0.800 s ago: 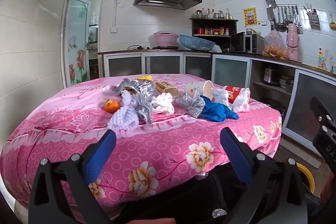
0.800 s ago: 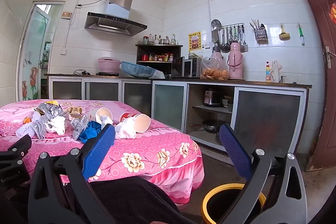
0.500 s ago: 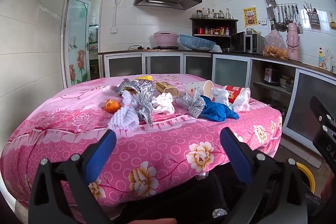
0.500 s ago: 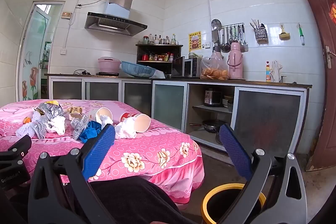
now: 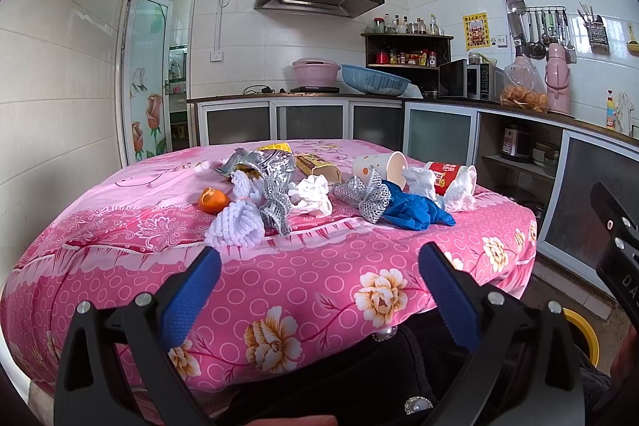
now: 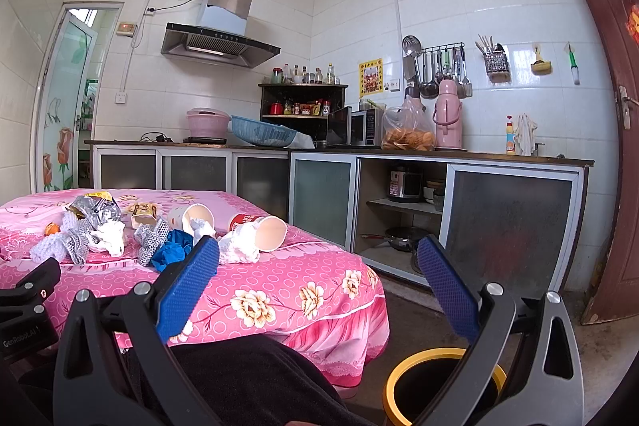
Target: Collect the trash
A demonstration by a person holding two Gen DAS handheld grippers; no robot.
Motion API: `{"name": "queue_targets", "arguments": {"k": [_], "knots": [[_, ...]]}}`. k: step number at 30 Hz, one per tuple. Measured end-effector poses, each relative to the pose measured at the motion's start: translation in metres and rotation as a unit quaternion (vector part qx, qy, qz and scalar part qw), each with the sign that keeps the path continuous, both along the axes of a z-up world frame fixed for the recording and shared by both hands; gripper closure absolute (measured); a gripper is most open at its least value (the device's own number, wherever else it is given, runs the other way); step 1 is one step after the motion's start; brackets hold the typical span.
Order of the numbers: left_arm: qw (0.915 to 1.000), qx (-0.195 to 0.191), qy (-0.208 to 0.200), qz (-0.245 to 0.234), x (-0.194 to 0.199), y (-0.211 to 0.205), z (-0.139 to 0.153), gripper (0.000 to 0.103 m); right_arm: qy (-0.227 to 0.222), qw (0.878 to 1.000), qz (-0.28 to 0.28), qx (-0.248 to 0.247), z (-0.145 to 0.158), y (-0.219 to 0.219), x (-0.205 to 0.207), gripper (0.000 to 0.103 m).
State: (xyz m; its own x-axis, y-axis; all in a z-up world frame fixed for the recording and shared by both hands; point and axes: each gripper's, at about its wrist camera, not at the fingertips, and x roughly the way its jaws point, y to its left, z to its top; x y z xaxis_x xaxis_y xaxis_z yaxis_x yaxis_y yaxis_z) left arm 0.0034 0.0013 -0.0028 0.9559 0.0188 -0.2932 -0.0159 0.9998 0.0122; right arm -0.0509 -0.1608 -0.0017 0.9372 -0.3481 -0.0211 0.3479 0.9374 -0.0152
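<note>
Trash lies in a heap on the pink flowered tablecloth point(image 5: 303, 282): a blue glove point(image 5: 411, 210), crumpled white tissue point(image 5: 313, 196), silver mesh scraps point(image 5: 365, 192), a white knitted wad point(image 5: 235, 222), an orange peel point(image 5: 211, 200), foil wrappers point(image 5: 263, 164), a white paper cup point(image 5: 379, 166) and a red paper cup point(image 5: 447, 176). My left gripper point(image 5: 319, 270) stands open short of the table's near edge, nothing between its fingers. My right gripper point(image 6: 317, 260) is open too, level, right of the table. A yellow-rimmed bin point(image 6: 407, 378) sits on the floor below it.
Kitchen cabinets point(image 6: 319, 194) and a counter run along the back and right walls. A brown door point(image 6: 607, 130) stands at the far right. Dark clothing of the person point(image 6: 247, 382) fills the bottom of both views. Bare floor point(image 6: 407, 302) lies between table and cabinets.
</note>
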Motion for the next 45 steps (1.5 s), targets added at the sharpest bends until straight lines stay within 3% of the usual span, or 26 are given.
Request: {"name": "queue_targets", "arguments": {"k": [45], "knots": [[1.0, 0.0, 0.003, 0.0, 0.001, 0.0005, -0.0015, 0.008, 0.001, 1.0, -0.001, 0.003, -0.0005, -0.0003, 0.0014, 0.008]]}}
